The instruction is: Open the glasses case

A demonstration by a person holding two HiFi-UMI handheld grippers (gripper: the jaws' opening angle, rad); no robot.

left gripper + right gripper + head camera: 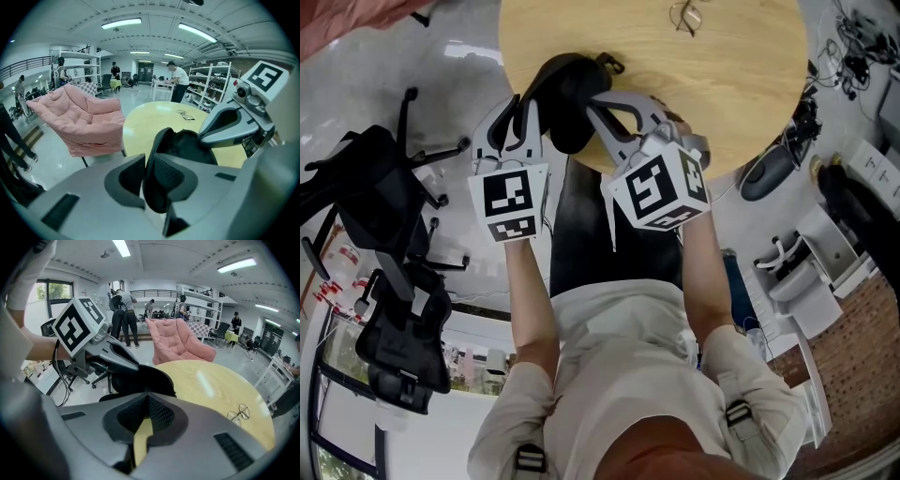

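A black glasses case (567, 89) stands partly open over the near edge of the round wooden table (722, 84). My left gripper (528, 105) is at its left side. In the left gripper view one thin shell of the case (161, 140) stands upright between the pads, and my left gripper (149, 176) is shut on it. My right gripper (598, 105) is at the case's right side. In the right gripper view my right gripper (147, 401) has its jaws together, pinching the rim of the case (140, 376). The case's dark inside (192, 145) shows.
Wire-framed glasses (686, 16) lie at the far side of the table. Black office chairs (394, 281) stand on the floor to my left. A pink cushioned seat (79, 122) sits beyond the table, with people and shelves further off.
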